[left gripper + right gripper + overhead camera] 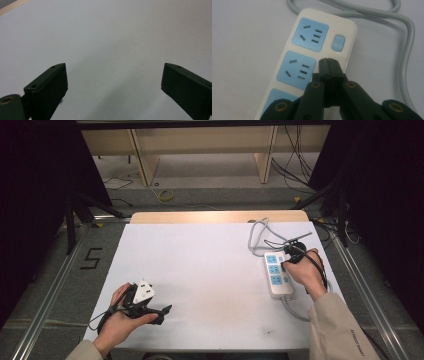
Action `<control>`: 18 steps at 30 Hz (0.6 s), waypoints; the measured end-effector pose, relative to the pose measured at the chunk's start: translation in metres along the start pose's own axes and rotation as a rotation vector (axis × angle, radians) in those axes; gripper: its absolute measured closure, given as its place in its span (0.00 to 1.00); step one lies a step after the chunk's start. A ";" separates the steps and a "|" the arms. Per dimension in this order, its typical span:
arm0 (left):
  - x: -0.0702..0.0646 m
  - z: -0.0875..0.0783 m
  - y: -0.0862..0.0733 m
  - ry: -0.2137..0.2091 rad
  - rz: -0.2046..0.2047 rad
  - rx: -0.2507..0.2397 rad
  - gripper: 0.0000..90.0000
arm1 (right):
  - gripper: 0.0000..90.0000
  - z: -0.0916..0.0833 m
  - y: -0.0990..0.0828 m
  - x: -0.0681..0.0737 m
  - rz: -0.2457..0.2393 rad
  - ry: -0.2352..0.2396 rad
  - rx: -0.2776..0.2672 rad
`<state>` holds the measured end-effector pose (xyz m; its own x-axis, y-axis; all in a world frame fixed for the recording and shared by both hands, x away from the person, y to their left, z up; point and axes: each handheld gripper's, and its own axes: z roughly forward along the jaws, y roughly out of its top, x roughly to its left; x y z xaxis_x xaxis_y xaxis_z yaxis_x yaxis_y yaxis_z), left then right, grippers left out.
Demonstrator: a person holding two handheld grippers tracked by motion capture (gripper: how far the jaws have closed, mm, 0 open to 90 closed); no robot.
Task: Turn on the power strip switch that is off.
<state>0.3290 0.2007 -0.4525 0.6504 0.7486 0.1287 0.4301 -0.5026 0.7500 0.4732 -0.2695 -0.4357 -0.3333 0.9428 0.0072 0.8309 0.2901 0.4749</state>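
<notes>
High view first: we see the white plastic power strip with three pale-blue sockets [276,273] at about 3 o'clock on the white table top [210,270], its long axis running roughly 12 to 6, its grey cord [257,236] looping off the far end and another length leaving the near end. Our right gripper [290,257] sits right over the strip's far half, so the right hand is clearly the nearer one; the left gripper [162,312] rests well apart at about 7 o'clock.

From the right gripper view, the right gripper [328,60] has its jaws clenched together with nothing between them, tips over the strip's right margin, beside the middle socket. The small blue rocker switch [338,43] lies just beyond the tips toward 12 to 1 o'clock, with a tiny red light [333,31] beyond it. We judge a short push forward along the strip's long axis would reach that switch.

In the left gripper view, our left gripper [113,80] is spread wide, holding nothing, over bare table.
</notes>
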 end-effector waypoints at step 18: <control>0.000 0.000 0.000 -0.003 0.008 0.004 0.07 | 1.00 0.000 0.002 0.000 0.011 0.002 0.017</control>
<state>0.3291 0.2005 -0.4523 0.6558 0.7432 0.1326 0.4275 -0.5103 0.7462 0.4753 -0.2692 -0.4351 -0.3248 0.9457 0.0142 0.8421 0.2823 0.4595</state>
